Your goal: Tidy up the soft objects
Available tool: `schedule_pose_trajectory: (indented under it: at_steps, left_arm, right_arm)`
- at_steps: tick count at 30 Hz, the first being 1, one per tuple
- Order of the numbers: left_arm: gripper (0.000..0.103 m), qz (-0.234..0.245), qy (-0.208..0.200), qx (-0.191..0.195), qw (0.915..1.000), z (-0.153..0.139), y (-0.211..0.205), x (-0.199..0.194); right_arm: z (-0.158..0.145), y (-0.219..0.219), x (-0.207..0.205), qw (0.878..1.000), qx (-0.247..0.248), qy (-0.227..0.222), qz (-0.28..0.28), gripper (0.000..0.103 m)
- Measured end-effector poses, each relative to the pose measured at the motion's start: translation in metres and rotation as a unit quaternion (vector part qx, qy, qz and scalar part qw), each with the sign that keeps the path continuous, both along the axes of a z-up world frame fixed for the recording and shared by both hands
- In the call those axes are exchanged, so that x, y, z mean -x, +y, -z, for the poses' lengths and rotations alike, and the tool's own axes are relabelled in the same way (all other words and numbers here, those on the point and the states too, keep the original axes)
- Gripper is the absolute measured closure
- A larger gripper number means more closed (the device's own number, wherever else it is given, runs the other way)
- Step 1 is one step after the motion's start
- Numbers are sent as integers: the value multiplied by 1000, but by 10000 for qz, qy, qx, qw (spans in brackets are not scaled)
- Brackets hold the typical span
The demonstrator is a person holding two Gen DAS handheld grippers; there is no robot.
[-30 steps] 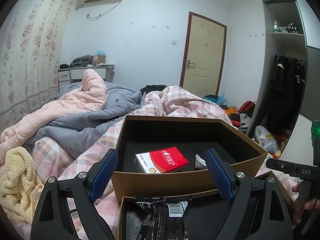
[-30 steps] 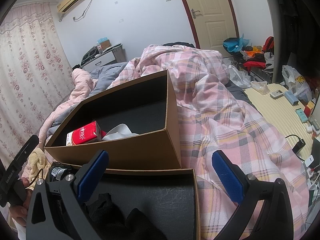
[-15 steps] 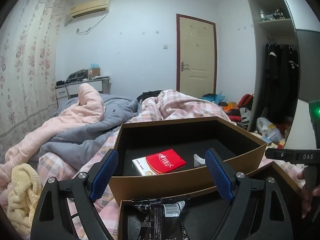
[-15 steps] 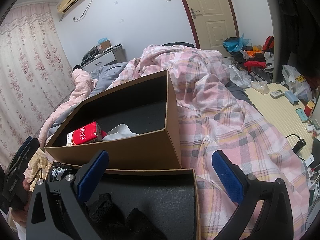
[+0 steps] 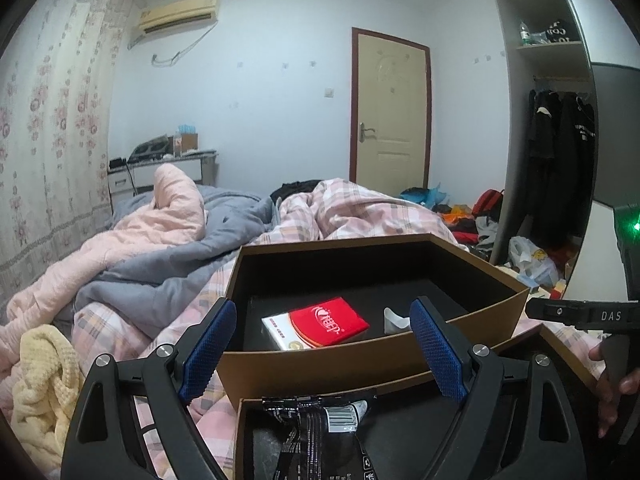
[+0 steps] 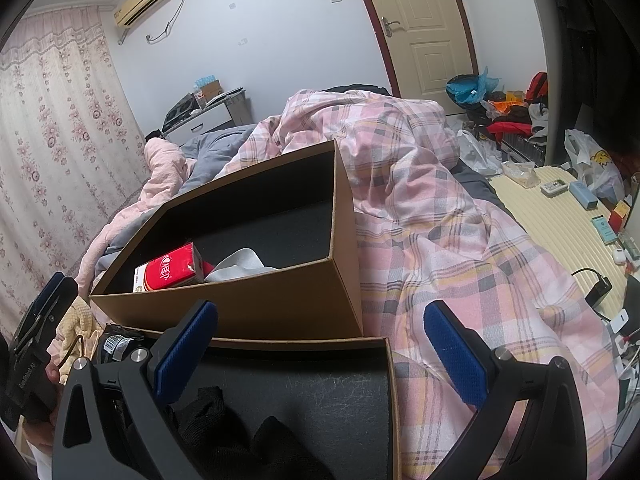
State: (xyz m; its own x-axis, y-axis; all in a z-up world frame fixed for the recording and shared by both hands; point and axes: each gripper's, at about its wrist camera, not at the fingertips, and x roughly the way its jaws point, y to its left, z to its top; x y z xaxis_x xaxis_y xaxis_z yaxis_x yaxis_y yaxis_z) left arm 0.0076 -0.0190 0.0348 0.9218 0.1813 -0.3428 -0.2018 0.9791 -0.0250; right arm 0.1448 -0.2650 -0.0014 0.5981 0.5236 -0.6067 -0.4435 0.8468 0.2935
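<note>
Two brown cardboard boxes with black insides sit on the bed. The far box (image 5: pixel 360 364) (image 6: pixel 248 312) holds a red tissue pack (image 5: pixel 320 322) (image 6: pixel 170 272) and a white cloth (image 6: pixel 240 264) (image 5: pixel 394 317). The near box (image 5: pixel 240 432) (image 6: pixel 390 380) holds a black foil packet (image 5: pixel 316 436) and a black garment (image 6: pixel 224 432). My left gripper (image 5: pixel 322 348) hangs open above the near box, empty. My right gripper (image 6: pixel 320 352) is open over the near box's right half, also empty. A yellow knitted cloth (image 5: pixel 38 380) lies left of the boxes.
A pink plaid quilt (image 6: pixel 440 220), a grey blanket (image 5: pixel 160 272) and a pink blanket (image 5: pixel 152 220) cover the bed. A cream mat (image 6: pixel 560 216) with small items lies at right. A door (image 5: pixel 388 120), wardrobe (image 5: pixel 560 140) and floor clutter stand behind.
The left gripper's view has tilted up and swung a little, so more wall and door show. The right gripper has barely moved. Both stay open.
</note>
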Motion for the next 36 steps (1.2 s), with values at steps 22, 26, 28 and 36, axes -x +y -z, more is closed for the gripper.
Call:
schedule_pose_trajectory:
  at_steps: [22,26,28,36]
  left_arm:
    - [16,59,-106,577,9983,-1,12,9]
    - [16,-12,-176,830,9964,-1,20,11]
    - [16,-54,-150,889,9959,-1,23,10]
    - [16,-194,-40,1347,9907,7,43,4]
  right_arm:
    - [-2,24,28,9823,637,918,-1501,1]
    - [6,28,36,9744,697,1013,-1881,1]
    - [10,29,36,9724,745,1016,-1964,1]
    - [12,30,38,9731,915,817,-1950,20]
